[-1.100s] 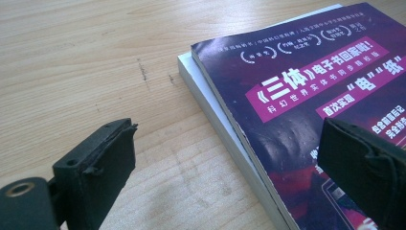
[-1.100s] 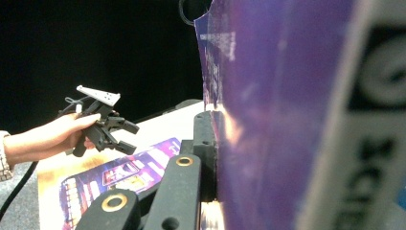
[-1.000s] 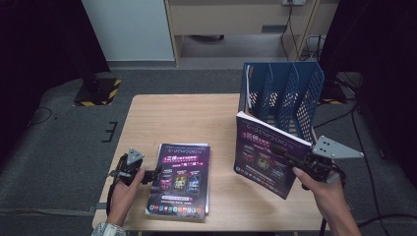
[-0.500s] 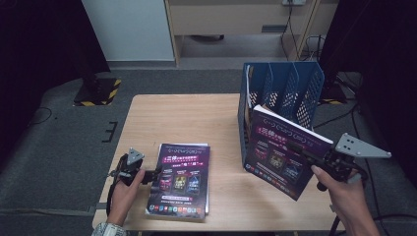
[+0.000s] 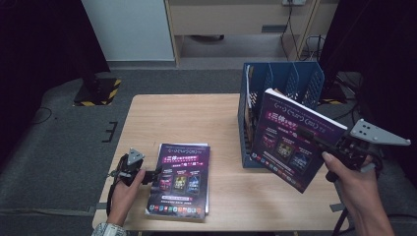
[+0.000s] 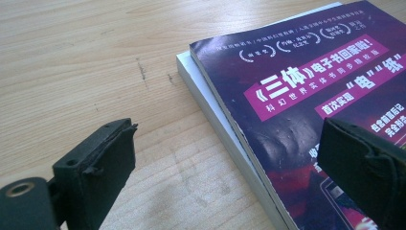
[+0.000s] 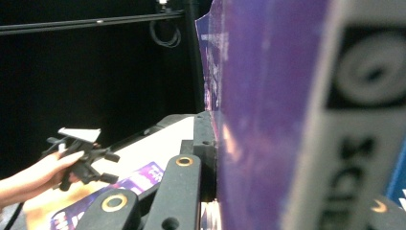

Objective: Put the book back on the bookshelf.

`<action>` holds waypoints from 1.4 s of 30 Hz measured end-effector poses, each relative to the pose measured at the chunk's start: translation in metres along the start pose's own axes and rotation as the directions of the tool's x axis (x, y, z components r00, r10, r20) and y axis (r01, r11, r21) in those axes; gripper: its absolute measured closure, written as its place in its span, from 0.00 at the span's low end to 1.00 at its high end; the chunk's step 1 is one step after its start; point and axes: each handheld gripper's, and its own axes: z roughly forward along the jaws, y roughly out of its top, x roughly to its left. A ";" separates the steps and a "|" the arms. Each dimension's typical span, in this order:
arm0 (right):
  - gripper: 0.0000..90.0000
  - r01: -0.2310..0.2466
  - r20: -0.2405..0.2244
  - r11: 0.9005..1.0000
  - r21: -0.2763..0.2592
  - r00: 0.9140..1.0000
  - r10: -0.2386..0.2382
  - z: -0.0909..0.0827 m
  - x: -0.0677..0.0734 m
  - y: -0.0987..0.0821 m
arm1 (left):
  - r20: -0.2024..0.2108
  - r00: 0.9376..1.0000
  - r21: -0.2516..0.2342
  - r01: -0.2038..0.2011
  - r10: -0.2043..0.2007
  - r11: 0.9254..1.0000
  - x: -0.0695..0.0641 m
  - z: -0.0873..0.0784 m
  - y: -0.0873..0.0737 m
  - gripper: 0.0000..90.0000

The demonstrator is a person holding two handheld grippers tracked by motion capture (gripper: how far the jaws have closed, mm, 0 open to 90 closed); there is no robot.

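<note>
Right gripper (image 5: 319, 142), fingers clamped on a purple book (image 5: 295, 137), holds it upright at 3 o'clock beside the blue file rack (image 5: 285, 81), seemingly for slotting; long axis runs 11 to 5. Left gripper (image 5: 150, 174), fingers spread, straddles the book stack (image 5: 182, 179) on the counter (image 5: 196, 118).

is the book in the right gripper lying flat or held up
Held up: the purple paperback book is tilted above the wooden table, clamped by the right hand-held gripper.

Two grippers, left (image 5: 147, 175) and right (image 5: 314, 137), three purple-covered books, one held (image 5: 290, 137), two stacked (image 5: 182, 179), one blue file rack (image 5: 282, 83), one table (image 5: 196, 118).
</note>
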 end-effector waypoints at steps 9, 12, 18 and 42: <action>0.92 0.006 0.117 1.000 0.003 0.993 -0.007 0.012 -0.010 0.014 | 0.001 1.000 0.001 -0.003 0.003 1.000 0.000 0.000 0.000 0.06; 0.92 0.003 0.167 1.000 0.002 0.986 -0.003 0.017 -0.012 0.018 | 0.001 1.000 0.003 -0.004 0.004 1.000 0.000 0.000 0.000 0.06; 0.92 0.042 0.293 0.999 0.013 0.955 -0.044 0.030 -0.019 0.024 | -0.002 1.000 0.000 -0.002 0.002 1.000 0.000 0.000 0.000 0.06; 0.92 0.038 0.532 0.998 0.057 0.844 -0.063 0.092 -0.052 0.013 | -0.001 1.000 -0.001 0.000 0.000 1.000 0.001 -0.001 0.000 0.05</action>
